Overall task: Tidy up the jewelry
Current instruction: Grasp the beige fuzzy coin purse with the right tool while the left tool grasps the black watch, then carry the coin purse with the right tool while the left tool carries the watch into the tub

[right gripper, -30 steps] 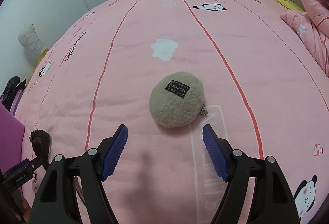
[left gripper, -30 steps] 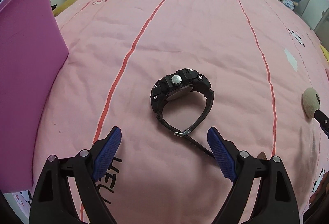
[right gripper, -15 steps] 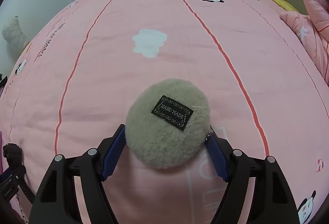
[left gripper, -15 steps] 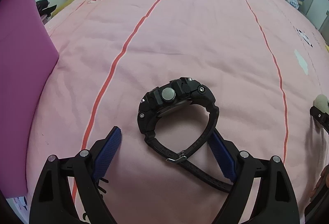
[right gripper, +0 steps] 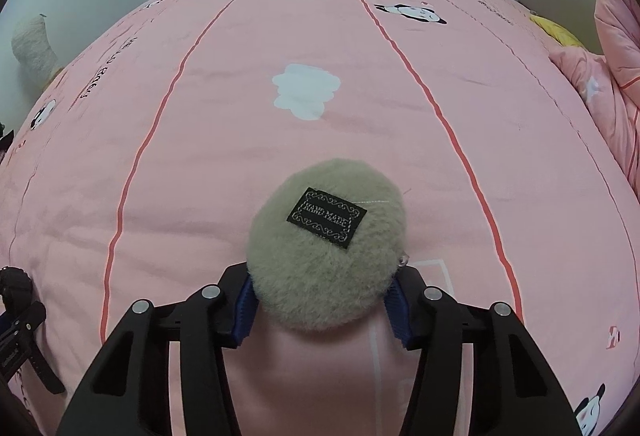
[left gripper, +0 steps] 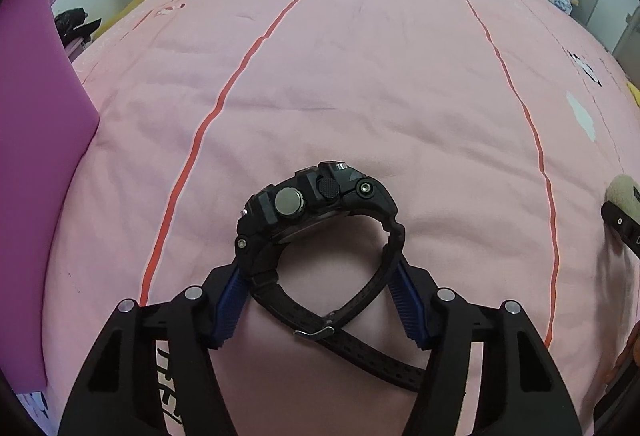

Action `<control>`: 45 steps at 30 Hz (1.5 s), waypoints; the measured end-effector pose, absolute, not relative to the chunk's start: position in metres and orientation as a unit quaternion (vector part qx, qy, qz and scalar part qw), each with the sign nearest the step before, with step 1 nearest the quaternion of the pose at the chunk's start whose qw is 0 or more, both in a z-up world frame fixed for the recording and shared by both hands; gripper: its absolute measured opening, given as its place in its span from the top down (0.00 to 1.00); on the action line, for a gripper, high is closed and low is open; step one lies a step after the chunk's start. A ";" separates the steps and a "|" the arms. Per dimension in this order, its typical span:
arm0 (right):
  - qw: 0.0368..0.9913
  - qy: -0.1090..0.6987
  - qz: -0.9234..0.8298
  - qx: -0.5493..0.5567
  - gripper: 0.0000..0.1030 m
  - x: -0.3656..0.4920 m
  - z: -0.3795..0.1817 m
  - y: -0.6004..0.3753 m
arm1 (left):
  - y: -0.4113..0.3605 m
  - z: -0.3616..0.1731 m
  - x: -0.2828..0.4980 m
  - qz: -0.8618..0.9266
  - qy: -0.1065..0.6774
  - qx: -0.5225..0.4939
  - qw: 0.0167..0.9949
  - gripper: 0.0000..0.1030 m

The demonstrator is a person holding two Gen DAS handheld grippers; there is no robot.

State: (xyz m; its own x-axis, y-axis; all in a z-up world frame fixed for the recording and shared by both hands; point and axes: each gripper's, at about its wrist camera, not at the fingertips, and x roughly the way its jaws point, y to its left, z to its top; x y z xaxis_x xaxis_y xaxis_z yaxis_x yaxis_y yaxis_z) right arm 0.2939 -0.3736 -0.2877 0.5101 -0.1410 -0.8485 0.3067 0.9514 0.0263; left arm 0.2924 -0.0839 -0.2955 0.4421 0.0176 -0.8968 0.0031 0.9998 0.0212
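Lying on pink bed sheet (left gripper: 360, 84), printed with red stripes and cartoon dogs: chunky black sports watch (left gripper: 316, 220), rubbery ribbed strap, metal buckle. Left gripper (left gripper: 320, 300) pinching strap loop from both sides, blue ridged pads touching. Purple plastic bin (left gripper: 36, 140) close on left. Right gripper (right gripper: 322, 306) squeezing round beige fuzzy pouch (right gripper: 326, 256), black "HAND MADE" label (right gripper: 326, 217) on top, small metal charm at side. Folded pink quilt (right gripper: 608, 84) far right.

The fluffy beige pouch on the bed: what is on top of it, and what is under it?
On top of the fluffy beige pouch sits a black sewn label reading "HAND MADE". Under it only the pink bedsheet shows around its edges; its underside is covered.
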 end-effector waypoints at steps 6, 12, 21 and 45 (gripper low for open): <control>0.867 0.476 -0.114 0.088 0.51 0.277 -0.282 -0.364 | -0.072 -0.291 0.283 0.001 0.541 -0.009 0.841 0.40; 0.874 0.465 -0.093 0.103 0.51 0.243 -0.262 -0.348 | -0.055 -0.277 0.257 0.000 0.544 -0.012 0.839 0.41; 0.881 0.449 -0.077 0.130 0.51 0.165 -0.214 -0.313 | -0.033 -0.230 0.198 -0.016 0.529 -0.015 0.848 0.41; 0.918 0.386 0.049 0.080 0.51 0.059 -0.082 -0.153 | 0.064 -0.090 0.077 -0.008 0.451 -0.011 0.893 0.41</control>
State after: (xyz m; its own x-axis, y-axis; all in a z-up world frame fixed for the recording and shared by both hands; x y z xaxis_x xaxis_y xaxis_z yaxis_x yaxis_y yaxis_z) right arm 0.0595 -0.1534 -0.0824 0.6974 0.1516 -0.7005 -0.0276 0.9823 0.1851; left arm 0.0769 0.0639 -0.0902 0.5939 -0.0243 -0.8042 0.0039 0.9996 -0.0273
